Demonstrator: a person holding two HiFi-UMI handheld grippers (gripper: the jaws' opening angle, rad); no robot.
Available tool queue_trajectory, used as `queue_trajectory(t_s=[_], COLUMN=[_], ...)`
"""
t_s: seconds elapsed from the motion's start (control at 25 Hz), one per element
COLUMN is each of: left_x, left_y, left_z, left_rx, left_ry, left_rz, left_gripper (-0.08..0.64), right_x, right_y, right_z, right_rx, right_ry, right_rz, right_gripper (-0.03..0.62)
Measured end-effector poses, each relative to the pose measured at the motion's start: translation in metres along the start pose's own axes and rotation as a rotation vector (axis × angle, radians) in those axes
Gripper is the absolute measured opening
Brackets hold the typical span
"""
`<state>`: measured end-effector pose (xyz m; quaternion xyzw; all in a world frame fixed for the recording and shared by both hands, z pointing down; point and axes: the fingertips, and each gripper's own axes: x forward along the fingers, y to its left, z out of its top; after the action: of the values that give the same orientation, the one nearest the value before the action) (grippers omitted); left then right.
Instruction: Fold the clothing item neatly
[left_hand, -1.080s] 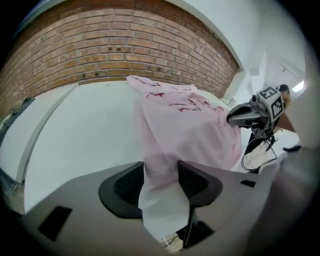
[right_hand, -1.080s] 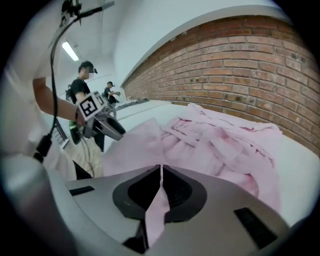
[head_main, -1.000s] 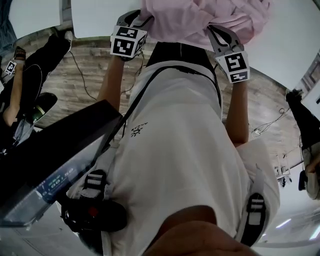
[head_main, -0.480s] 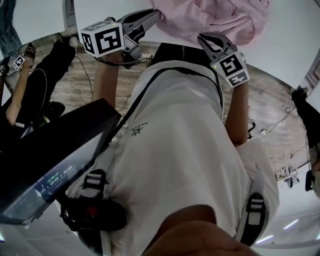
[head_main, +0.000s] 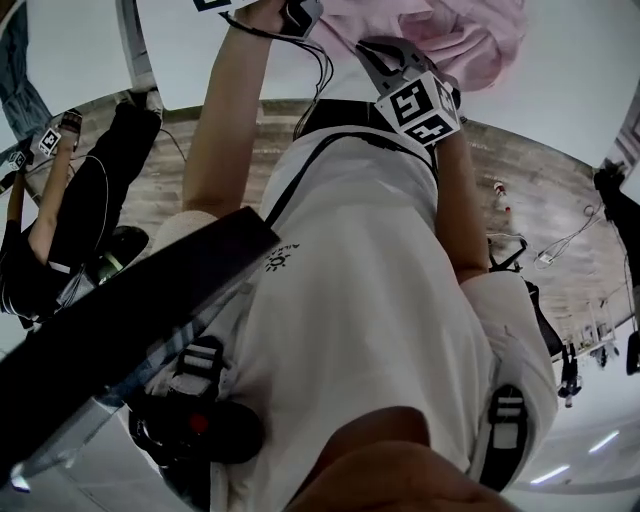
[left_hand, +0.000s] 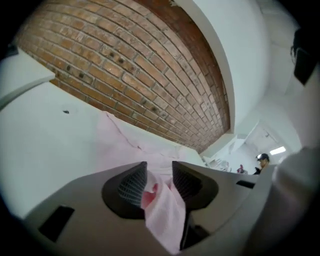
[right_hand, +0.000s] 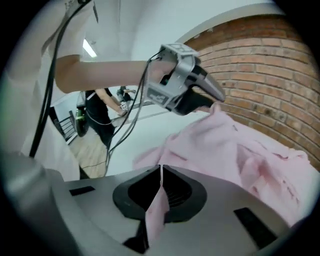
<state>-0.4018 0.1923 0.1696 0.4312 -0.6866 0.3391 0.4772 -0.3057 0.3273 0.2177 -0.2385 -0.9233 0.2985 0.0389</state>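
In the head view we are seeing the pink garment (head_main: 455, 30) lying bunched on the white table (head_main: 570, 80), with the right gripper (head_main: 375, 52) set at its near edge and the left gripper (head_main: 300, 14) showing at the top of the frame. We are judging the fold as barely begun, since no flat panel or clean crease is showing and all the smoothing and folding is yet to do. In the left gripper view we are finding the jaws partly apart, having just been opening, yet a soft wad of the thin, matte cloth is filling the gap and touching both ribbed black pads, while more of it is trailing over the smooth tabletop before a rough brick wall (left_hand: 125, 65). In the right gripper view we are finding the jaws pressing together on one thin pleat, the rest lying in limp, loose folds and rising to the left gripper's tip.
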Motion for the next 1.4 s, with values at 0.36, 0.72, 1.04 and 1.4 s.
queue_trajectory(t_s=[0.36, 0.72, 1.04, 1.4], left_x=[-0.035, -0.023, 0.04, -0.008], left_y=[0.051, 0.037, 0.003, -0.021], left_z=[-0.076, -0.103, -0.067, -0.165], left_rx=[0.164, 0.445, 0.634, 0.797], left_ry=[0.17, 0.177, 0.144, 0.323], left_rz=[0.213, 0.315, 0.195, 0.132], left_gripper=[0.179, 0.179, 0.165, 0.002], right_x=[0.018, -0.079, -0.068, -0.074], right_y=[-0.037, -0.187, -0.134, -0.054], right_z=[0.014, 0.002, 0.028, -0.033], right_rx=[-0.206, 0.066, 0.142, 0.237], right_ry=[0.039, -0.019, -0.163, -0.086], right_rz=[-0.037, -0.744, -0.481, -0.236], right_gripper=[0.019, 0.004, 0.005, 0.003])
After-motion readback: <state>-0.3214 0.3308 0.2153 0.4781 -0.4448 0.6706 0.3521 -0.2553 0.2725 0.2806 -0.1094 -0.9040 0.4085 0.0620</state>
